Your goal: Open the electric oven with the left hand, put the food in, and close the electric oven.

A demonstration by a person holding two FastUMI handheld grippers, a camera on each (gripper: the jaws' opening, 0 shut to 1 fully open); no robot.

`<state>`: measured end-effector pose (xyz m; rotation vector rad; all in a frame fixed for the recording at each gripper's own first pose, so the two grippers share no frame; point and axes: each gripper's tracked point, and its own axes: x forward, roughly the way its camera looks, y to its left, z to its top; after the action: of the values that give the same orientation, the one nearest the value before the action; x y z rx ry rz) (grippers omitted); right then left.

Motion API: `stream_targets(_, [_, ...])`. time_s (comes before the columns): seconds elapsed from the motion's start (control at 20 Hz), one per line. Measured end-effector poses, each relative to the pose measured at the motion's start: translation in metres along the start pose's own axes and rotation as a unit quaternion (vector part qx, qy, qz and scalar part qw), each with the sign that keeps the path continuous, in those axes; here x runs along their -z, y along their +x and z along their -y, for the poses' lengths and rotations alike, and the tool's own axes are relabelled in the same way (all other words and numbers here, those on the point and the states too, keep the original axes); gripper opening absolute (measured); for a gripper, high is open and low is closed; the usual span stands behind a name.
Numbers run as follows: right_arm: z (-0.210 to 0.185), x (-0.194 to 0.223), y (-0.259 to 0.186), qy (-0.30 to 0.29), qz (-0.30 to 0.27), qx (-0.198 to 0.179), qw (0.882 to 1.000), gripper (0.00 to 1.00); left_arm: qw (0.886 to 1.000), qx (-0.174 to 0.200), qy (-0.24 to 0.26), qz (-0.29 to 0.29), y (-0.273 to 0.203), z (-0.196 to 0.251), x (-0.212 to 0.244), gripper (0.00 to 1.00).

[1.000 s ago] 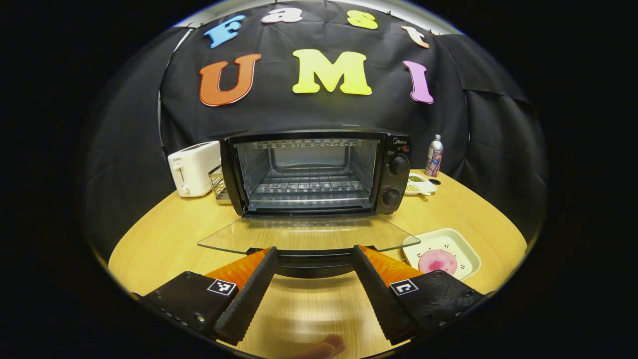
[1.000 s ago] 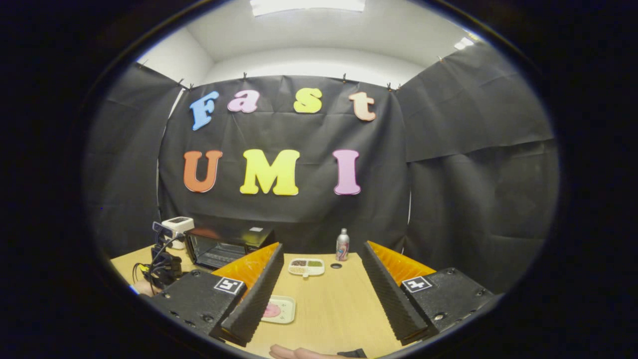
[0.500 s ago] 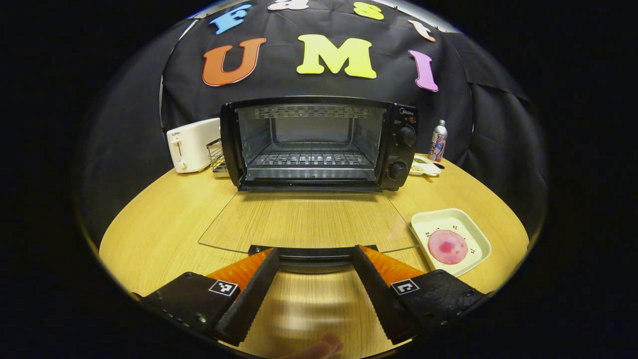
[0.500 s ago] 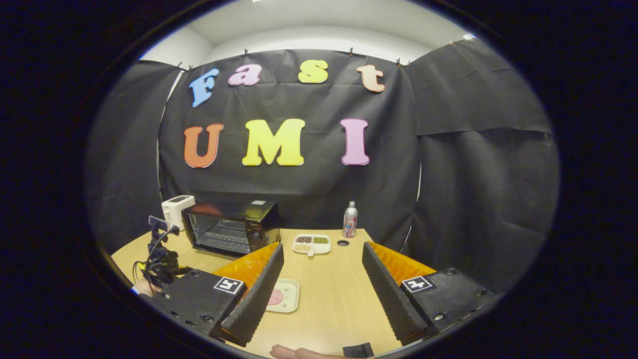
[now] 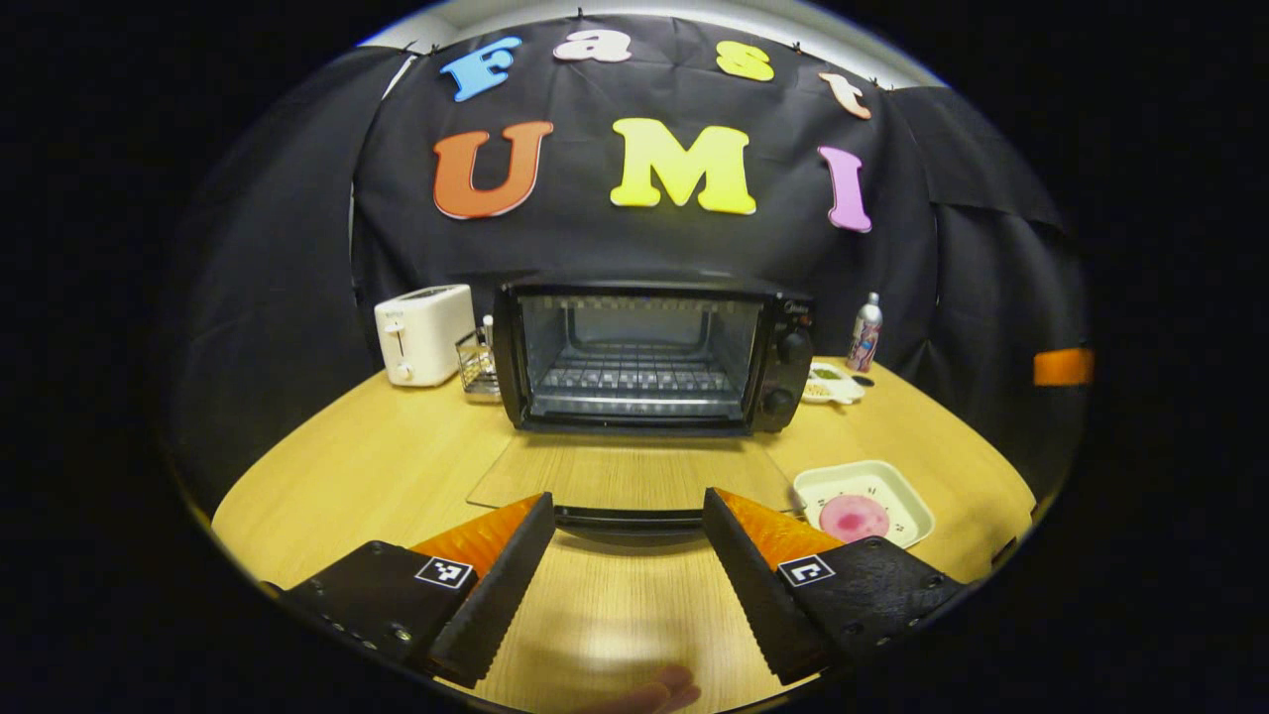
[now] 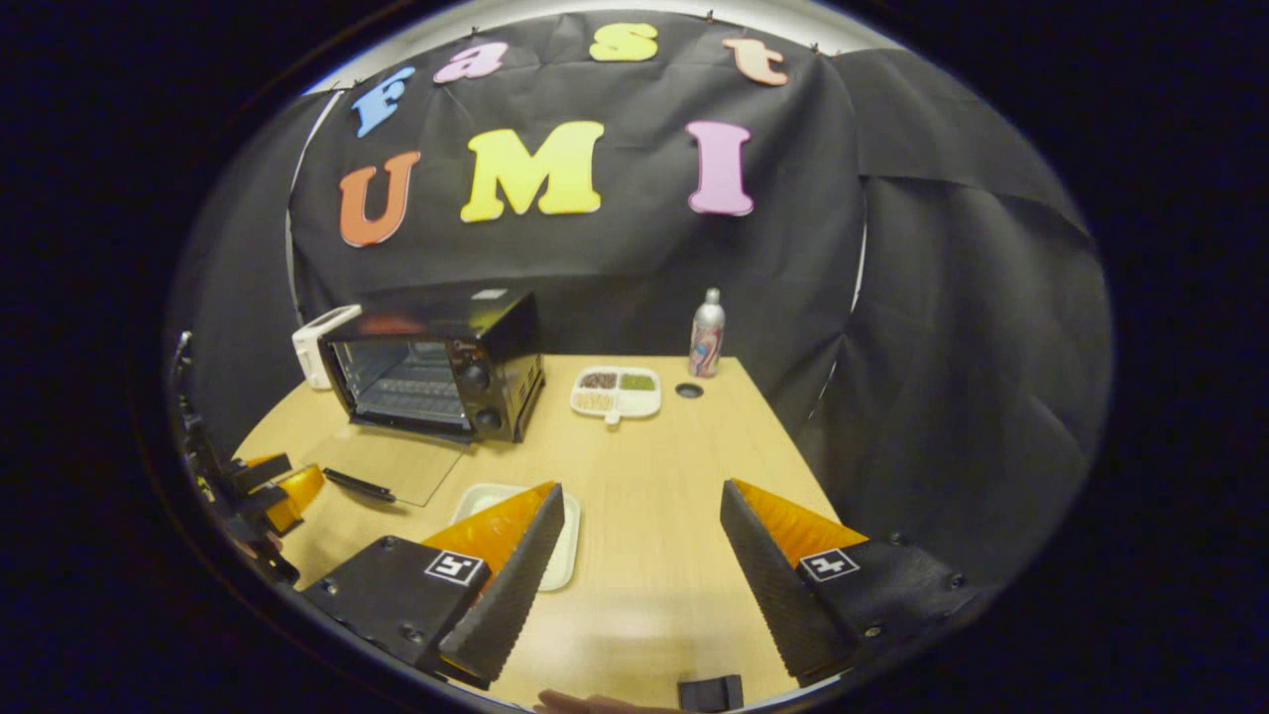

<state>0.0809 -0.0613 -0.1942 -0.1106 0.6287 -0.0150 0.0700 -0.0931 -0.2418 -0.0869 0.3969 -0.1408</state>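
Observation:
The black electric oven (image 5: 644,357) stands at the back of the table with its glass door (image 5: 634,474) folded flat and the wire shelf inside bare. My left gripper (image 5: 627,506) is open, its fingertips just short of the door handle (image 5: 630,518) and holding nothing. A pink round of food (image 5: 855,518) lies on a white square plate (image 5: 897,488) to the right of the door. In the right gripper view, my right gripper (image 6: 642,491) is open over the table. Its left finger hides part of the plate (image 6: 569,550). Far left there sit the left gripper (image 6: 283,481) and the oven (image 6: 436,367).
A white toaster (image 5: 424,332) and a small wire rack (image 5: 478,362) stand left of the oven. Right of it are a compartment tray of snacks (image 6: 617,392), a bottle (image 6: 706,335) and a small dark hole (image 6: 686,391) in the tabletop. Black cloth walls close in the table.
The oven door has gone from half lowered to flat. My left gripper has drawn back from the handle. The right gripper has tipped down and come nearer the plate.

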Motion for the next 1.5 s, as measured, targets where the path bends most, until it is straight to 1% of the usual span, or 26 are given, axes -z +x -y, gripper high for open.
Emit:
stream_targets(0.1, [-0.003,0.009,0.021,0.0,-0.046,-0.015,0.999,0.96,0.999,-0.002,-0.003,0.036,-0.025,-0.003,-0.024,0.96])
stream_targets(0.15, [-0.007,0.018,0.029,0.002,-0.071,-0.025,0.997,1.0,0.999,0.0,-0.002,0.052,-0.037,-0.001,-0.033,0.95])
stream_targets(0.2, [-0.011,0.026,0.037,0.004,-0.096,-0.035,0.995,0.96,0.998,0.003,0.002,0.067,-0.048,0.0,-0.043,0.96])
stream_targets(0.3, [-0.014,0.041,0.057,0.011,-0.142,-0.045,0.989,0.96,0.995,-0.003,0.013,0.096,-0.071,-0.004,-0.062,0.95])
stream_targets(0.4, [-0.018,0.052,0.068,0.022,-0.175,-0.052,0.983,0.96,0.991,-0.012,0.02,0.129,-0.092,-0.009,-0.083,0.95])
stream_targets(0.5, [-0.025,0.062,0.08,0.036,-0.205,-0.066,0.976,0.87,0.989,-0.012,0.02,0.149,-0.111,-0.009,-0.094,0.95])
stream_targets(0.6, [-0.031,0.069,0.093,0.041,-0.227,-0.075,0.97,0.84,0.986,-0.014,0.02,0.164,-0.124,-0.007,-0.104,0.95])
stream_targets(0.7, [-0.038,0.075,0.106,0.052,-0.248,-0.081,0.964,0.78,0.983,-0.024,0.022,0.18,-0.135,-0.013,-0.115,0.95])
stream_targets(0.75, [-0.041,0.079,0.113,0.056,-0.257,-0.086,0.961,0.73,0.982,-0.033,0.02,0.185,-0.138,-0.017,-0.117,0.95])
stream_targets(0.8, [-0.045,0.083,0.119,0.062,-0.267,-0.09,0.958,0.71,0.981,-0.035,0.018,0.189,-0.141,-0.018,-0.119,0.95])
stream_targets(0.9, [-0.056,0.09,0.129,0.068,-0.284,-0.107,0.95,0.63,0.981,-0.037,0.01,0.193,-0.143,-0.021,-0.122,0.95])
stream_targets(0.95, [-0.062,0.096,0.131,0.073,-0.301,-0.118,0.943,0.57,0.981,-0.036,0.008,0.192,-0.143,-0.022,-0.122,0.95])
stream_targets(1.0, [-0.066,0.102,0.135,0.079,-0.32,-0.127,0.936,0.53,0.982,-0.037,0.006,0.187,-0.142,-0.022,-0.121,0.95])
stream_targets(1.05, [-0.07,0.105,0.136,0.081,-0.34,-0.137,0.927,0.52,0.982,-0.039,0.006,0.185,-0.141,-0.023,-0.12,0.95])
stream_targets(1.1, [-0.067,0.109,0.152,0.082,-0.338,-0.127,0.929,0.39,0.982,-0.042,0.008,0.183,-0.14,-0.023,-0.119,0.95])
stream_targets(1.15, [-0.068,0.126,0.153,0.099,-0.348,-0.14,0.922,0.2,0.982,-0.044,0.011,0.181,-0.141,-0.022,-0.117,0.95])
stream_targets(1.2, [-0.062,0.103,0.146,0.105,-0.351,-0.153,0.918,0.02,0.982,-0.045,0.014,0.181,-0.141,-0.021,-0.117,0.95])
stream_targets(1.25, [-0.061,0.103,0.145,0.116,-0.355,-0.166,0.913,0.01,0.982,-0.048,0.015,0.183,-0.142,-0.02,-0.118,0.95])
stream_targets(1.3, [-0.059,0.1,0.144,0.129,-0.353,-0.172,0.91,0.01,0.982,-0.049,0.016,0.183,-0.144,-0.019,-0.118,0.95])
stream_targets(1.35, [-0.062,0.101,0.145,0.144,-0.354,-0.18,0.906,0.04,0.981,-0.05,0.015,0.184,-0.144,-0.018,-0.119,0.95])
stream_targets(1.4, [-0.062,0.102,0.145,0.157,-0.353,-0.186,0.903,0.02,0.981,-0.051,0.012,0.185,-0.145,-0.017,-0.12,0.95])
stream_targets(1.45, [-0.064,0.102,0.144,0.172,-0.352,-0.191,0.9,0.04,0.981,-0.049,0.011,0.185,-0.147,-0.015,-0.121,0.95])
stream_targets(1.5, [-0.063,0.103,0.142,0.184,-0.35,-0.196,0.897,0.04,0.982,-0.046,0.012,0.185,-0.148,-0.013,-0.121,0.95])
